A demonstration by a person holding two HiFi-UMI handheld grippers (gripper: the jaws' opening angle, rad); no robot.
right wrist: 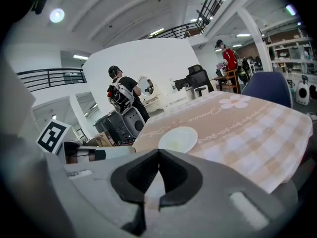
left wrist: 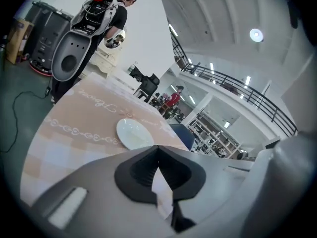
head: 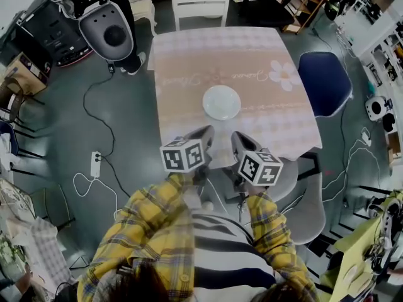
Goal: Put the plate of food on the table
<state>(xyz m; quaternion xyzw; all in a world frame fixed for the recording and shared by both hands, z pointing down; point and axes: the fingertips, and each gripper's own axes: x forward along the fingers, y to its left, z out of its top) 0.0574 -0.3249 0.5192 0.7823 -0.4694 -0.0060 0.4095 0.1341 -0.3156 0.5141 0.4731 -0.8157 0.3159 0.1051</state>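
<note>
A round white plate [head: 221, 102] lies on the table's checked pink cloth [head: 189, 74], a little in front of the middle; no food shows on it. My left gripper [head: 203, 133] and right gripper [head: 238, 138] are side by side over the near table edge, just short of the plate and pointing at it. In the left gripper view the plate [left wrist: 133, 134] lies beyond the left gripper [left wrist: 158, 148], whose jaws meet with nothing between them. In the right gripper view the right gripper [right wrist: 158, 152] is likewise shut and empty, with the plate [right wrist: 178, 139] ahead of it.
A white chair [head: 201, 5] stands at the table's far side, a blue chair [head: 324, 80] at its right, a grey chair [head: 305, 197] at the near right corner. A person with a grey machine [head: 108, 30] stands at the far left. Cables and a power strip [head: 96, 163] lie on the floor.
</note>
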